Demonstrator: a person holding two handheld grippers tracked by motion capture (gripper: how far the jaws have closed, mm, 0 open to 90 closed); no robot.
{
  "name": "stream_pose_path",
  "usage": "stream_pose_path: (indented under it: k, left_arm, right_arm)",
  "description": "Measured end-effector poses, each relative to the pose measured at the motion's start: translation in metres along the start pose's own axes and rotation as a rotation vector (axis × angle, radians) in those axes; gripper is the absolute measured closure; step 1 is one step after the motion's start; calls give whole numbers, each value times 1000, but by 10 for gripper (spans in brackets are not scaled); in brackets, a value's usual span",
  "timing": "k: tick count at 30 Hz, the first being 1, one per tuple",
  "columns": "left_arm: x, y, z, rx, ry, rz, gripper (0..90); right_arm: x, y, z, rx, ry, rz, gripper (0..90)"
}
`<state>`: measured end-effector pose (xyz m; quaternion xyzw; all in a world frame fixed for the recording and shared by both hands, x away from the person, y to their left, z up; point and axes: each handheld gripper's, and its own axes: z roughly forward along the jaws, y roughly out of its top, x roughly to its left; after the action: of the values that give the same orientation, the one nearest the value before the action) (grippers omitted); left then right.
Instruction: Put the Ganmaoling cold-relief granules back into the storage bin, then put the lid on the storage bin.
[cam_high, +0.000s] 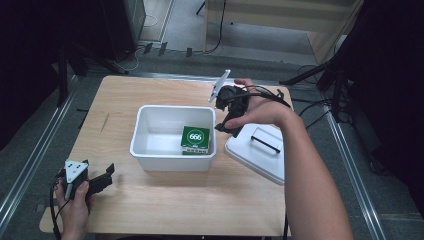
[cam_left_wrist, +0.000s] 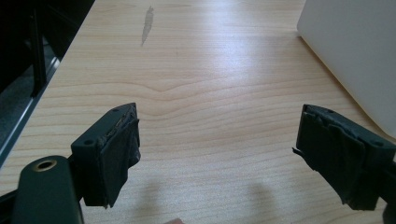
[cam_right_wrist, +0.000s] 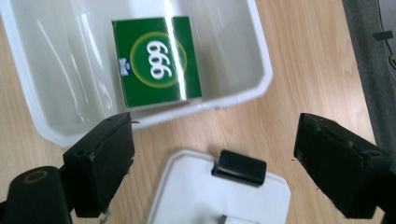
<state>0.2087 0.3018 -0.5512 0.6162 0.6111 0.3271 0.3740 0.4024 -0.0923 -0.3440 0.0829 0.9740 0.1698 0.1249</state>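
Green box (cam_high: 195, 139) is sitting in the white bin (cam_high: 150, 156), and the right gripper (cam_right_wrist: 212, 154) hangs over the lid (cam_high: 256, 159), fingers wide open and empty. Left gripper (cam_left_wrist: 217, 149) is parked on the counter (cam_high: 175, 200), fingers open too. Next is probably grabbing the lid handle (cam_right_wrist: 239, 168).

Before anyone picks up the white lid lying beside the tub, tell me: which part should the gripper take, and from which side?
Grip the black handle on the white lid, coming from above. It's a raised bar, likely narrow enough for the right gripper, whose jaws are open.

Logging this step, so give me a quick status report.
Both hand-held grippers open and empty: left low at table's near corner, right above the lid. Green box lies in white tub. Nothing in the way.
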Motion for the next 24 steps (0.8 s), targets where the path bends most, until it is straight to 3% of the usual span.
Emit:
stream_pose_path:
  k: [13,24]
  left_arm:
    - [0,0,0,-1,3,2,143]
    - [0,0,1,5,2,-1,143]
  right_arm:
    - [-10,-44,-23,-5,-39,78,123]
    - [-13,-79,-26,17,-51,142,124]
